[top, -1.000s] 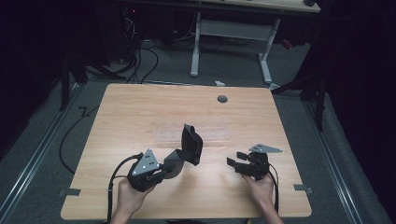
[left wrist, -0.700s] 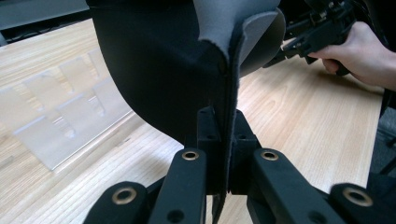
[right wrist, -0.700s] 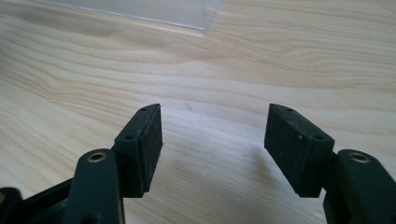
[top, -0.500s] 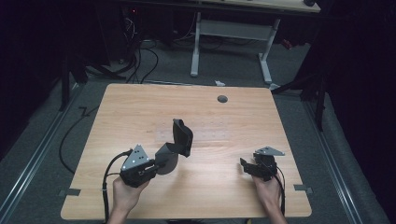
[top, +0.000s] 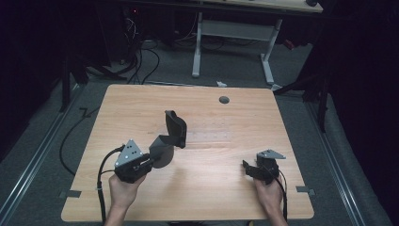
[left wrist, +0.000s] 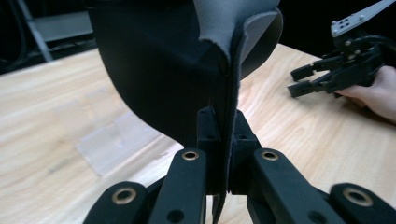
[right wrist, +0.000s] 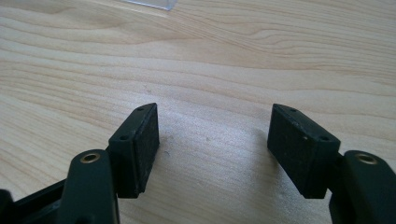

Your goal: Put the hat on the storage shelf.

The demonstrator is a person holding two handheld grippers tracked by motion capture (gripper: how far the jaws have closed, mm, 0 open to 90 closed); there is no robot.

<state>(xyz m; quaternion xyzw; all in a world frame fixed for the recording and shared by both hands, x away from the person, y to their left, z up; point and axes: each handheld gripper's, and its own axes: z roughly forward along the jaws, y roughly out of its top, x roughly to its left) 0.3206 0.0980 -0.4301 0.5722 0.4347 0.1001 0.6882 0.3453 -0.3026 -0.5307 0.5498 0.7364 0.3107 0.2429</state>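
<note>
Currently the left hand-held gripper (top: pixel 157 155) is clamped on a dark, soft curved piece (top: pixel 173 134) with a grey lining, some kind of moulded fabric or foam shell; can't tell exactly what it is. Jaws fully closed on its thin edge: in the left gripper view the pads (left wrist: pixel 208 140) pinch the seam of the dark piece (left wrist: pixel 159 70) from both sides. Piece is held up off the desk (top: pixel 211 117), rising up and away from the jaws, over the left-centre of the desk top.

Right hand-held gripper (top: pixel 248 168) sits near the front right of the desk, well apart from the piece. Its jaws have just been opening and now stand wide, nothing between them; the right gripper view shows bare wood of the desk (right wrist: pixel 210 60) between the two pads (right wrist: pixel 148 135). It is also visible in the left gripper view at the upper right (left wrist: pixel 299 81), jaws apart, held by a hand (left wrist: pixel 380 93).

Small round dark hole (top: pixel 224 100) in the desk near the far edge
</note>
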